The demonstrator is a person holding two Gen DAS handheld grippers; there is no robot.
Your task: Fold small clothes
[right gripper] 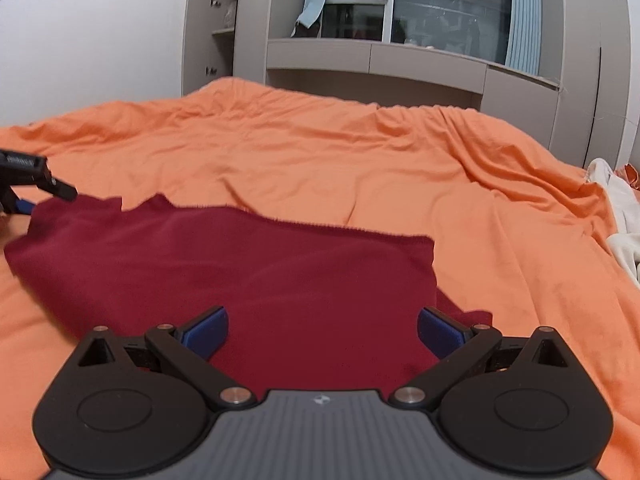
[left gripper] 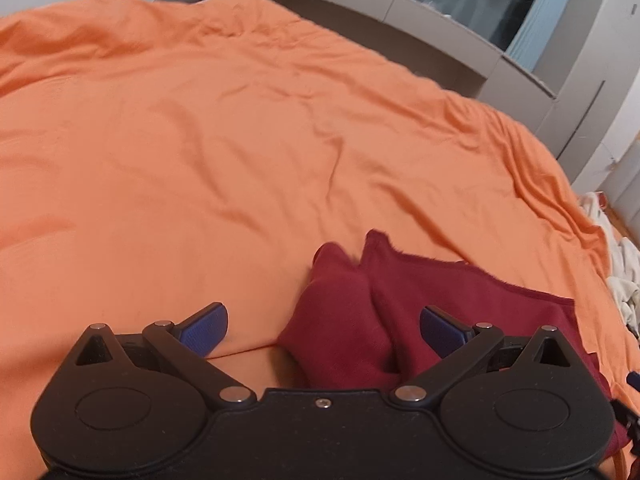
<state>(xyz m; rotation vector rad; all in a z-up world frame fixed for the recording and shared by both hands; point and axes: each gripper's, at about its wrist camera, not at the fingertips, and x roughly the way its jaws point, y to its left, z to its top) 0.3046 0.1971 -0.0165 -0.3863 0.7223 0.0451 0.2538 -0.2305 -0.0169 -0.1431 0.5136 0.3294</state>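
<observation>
A dark red cloth (right gripper: 248, 268) lies folded flat on the orange bed sheet (right gripper: 360, 160). In the left wrist view its left end (left gripper: 360, 304) is bunched up between the fingers. My left gripper (left gripper: 324, 326) is open and empty, low over that end of the cloth. It also shows at the far left of the right wrist view (right gripper: 24, 188). My right gripper (right gripper: 322, 330) is open and empty, just above the near edge of the cloth.
A pile of white clothes (right gripper: 624, 220) lies at the right edge of the bed; it also shows in the left wrist view (left gripper: 622, 272). Beige cabinets (right gripper: 400, 68) and a dark window (right gripper: 448, 12) stand beyond the bed.
</observation>
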